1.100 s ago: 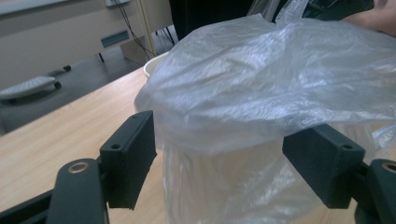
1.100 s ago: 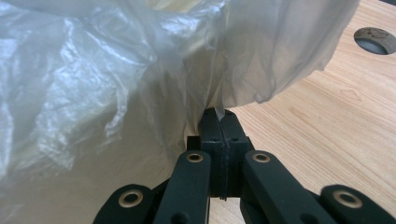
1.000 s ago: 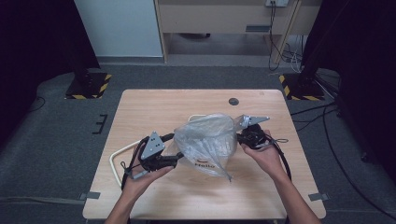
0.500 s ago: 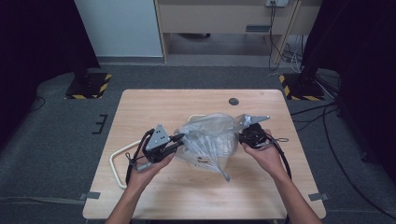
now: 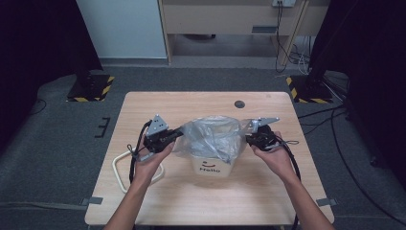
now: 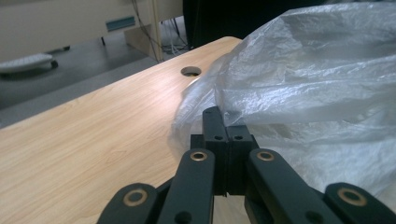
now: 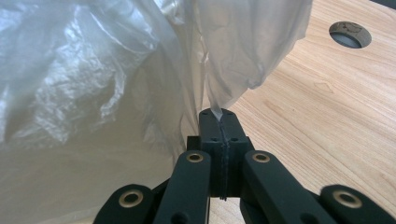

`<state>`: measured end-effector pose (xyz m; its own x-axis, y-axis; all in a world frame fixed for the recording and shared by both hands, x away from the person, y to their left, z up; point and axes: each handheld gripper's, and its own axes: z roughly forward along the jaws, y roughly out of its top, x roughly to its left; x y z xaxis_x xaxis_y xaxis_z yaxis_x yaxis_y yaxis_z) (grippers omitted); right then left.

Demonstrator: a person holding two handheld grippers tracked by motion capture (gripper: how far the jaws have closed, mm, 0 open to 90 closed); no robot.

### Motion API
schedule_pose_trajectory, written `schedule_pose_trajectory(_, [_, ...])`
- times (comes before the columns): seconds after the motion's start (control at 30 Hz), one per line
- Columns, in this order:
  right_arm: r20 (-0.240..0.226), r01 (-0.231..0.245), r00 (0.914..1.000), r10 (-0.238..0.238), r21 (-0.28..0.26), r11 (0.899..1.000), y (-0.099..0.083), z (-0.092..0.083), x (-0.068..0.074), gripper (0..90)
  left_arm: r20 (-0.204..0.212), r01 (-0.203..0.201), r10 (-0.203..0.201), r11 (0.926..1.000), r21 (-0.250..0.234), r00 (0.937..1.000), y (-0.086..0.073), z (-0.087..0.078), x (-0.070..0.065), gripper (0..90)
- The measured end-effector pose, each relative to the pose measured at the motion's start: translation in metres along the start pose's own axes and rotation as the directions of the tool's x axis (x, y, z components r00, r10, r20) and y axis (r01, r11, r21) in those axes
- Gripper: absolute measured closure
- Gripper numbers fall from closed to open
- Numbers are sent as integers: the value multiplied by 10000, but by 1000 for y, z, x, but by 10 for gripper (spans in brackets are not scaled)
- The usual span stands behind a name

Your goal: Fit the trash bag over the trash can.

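A clear plastic bag [image 5: 213, 136] lies crumpled over a white tub [image 5: 210, 165] printed "Hello" at the middle of the table. My left gripper [image 5: 179, 132] is at the bag's left edge; its jaws have just been closing and now stand shut with the film [image 6: 317, 93] pinched at their tips [image 6: 224, 123]. My right gripper [image 5: 249, 139] holds the bag's right edge. In the right gripper view its jaws [image 7: 219, 116] are shut on a thin fold of the film [image 7: 93, 93]. The bag is stretched between both grippers.
The wooden table [image 5: 158, 201] has a round cable hole [image 5: 239, 104] at the back, seen too in both gripper views [image 6: 190, 71] [image 7: 350, 33]. A white loop [image 5: 117, 165] lies by my left hand. Black cables trail from both grippers.
My left gripper moved up and right to the bag's left edge and closed there. The bag is now pulled wider, showing the white tub's front. The right gripper stayed put.
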<state>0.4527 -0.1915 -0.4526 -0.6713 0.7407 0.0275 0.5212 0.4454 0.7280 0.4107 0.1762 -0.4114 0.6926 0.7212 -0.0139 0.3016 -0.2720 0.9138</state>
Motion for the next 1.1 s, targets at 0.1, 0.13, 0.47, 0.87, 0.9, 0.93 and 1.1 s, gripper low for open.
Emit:
schedule_pose_trajectory(0.1, [58,-36,10000,36,-67,10000,0,-1,-1,900,17,356,-357,9994,12,9994,-3,5,9,900])
schedule_pose_trajectory(0.13, [82,-50,10000,51,-117,9999,0,-2,-2,900,1,419,-419,9991,9,9991,-3,6,11,900])
schedule_pose_trajectory(0.47, [383,-107,9992,134,-691,9975,1,-10,-4,843,-89,450,-449,9989,103,9990,-3,9,13,900])
schedule_pose_trajectory(0.87, [520,-281,9979,374,-1701,9850,0,-23,-11,618,-497,445,-427,9984,341,9979,-1,7,12,900])
schedule_pose_trajectory(0.9, [396,-340,9984,413,-1695,9849,0,-25,-11,598,-520,476,-456,9982,363,9976,-1,7,12,900])
schedule_pose_trajectory(0.93, [295,-266,9990,323,-1760,9840,-1,-26,-11,573,-521,426,-406,9983,394,9978,-1,7,13,900])
schedule_pose_trajectory(1.1, [57,-185,9998,200,-1940,9808,-2,-31,-12,524,-656,537,-509,9977,406,9965,-1,8,14,900])
